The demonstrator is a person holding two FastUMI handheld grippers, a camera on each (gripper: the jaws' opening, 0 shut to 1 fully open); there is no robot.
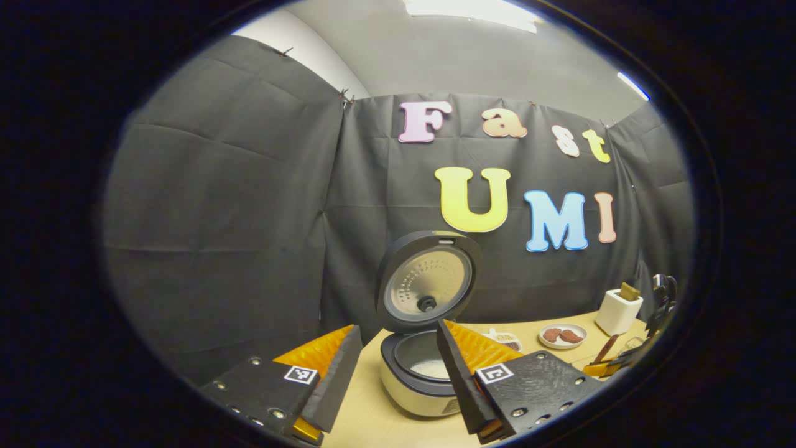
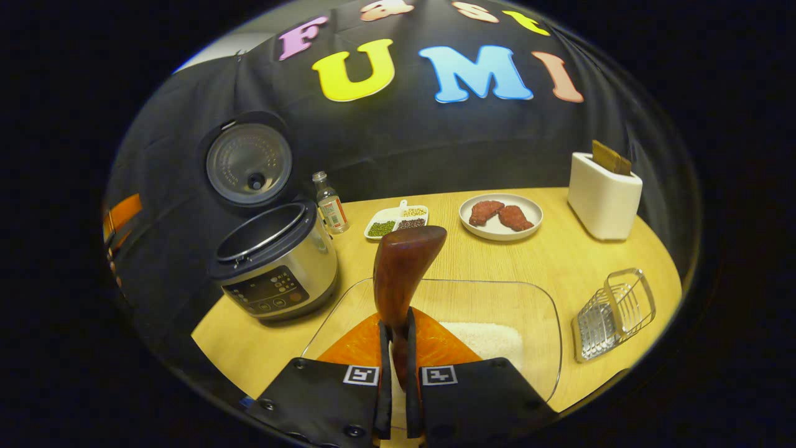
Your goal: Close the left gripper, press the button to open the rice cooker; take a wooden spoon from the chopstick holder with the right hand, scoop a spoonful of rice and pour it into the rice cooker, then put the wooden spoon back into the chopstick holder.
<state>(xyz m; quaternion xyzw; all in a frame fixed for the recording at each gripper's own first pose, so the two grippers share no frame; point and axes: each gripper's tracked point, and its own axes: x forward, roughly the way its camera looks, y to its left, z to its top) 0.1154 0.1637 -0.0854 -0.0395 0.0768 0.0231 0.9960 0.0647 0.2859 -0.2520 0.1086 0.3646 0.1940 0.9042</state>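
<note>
Rising from between the fingers of the right gripper point(image 2: 398, 367), which are clamped on its handle, the wooden spoon point(image 2: 403, 274) shows dark, glossy brown wood; its lower end is hidden between the fingers, and whether the bowl carries rice cannot be told. Just behind the spoon lies a clear glass dish point(image 2: 541, 311) with a patch of white rice point(image 2: 488, 339); the dish's near edge is cut off by the gripper. Left of the spoon stands the rice cooker point(image 2: 273, 267), lid point(image 2: 249, 163) upright and open, inner pot dark from this angle. In the left gripper view something pale shows in the cooker point(image 1: 423, 373), between the left gripper point(image 1: 398, 354) fingers, which stand well apart around nothing. Right of the spoon, a wire rack point(image 2: 612, 314) lies tilted; whether it is the chopstick holder is unclear.
</note>
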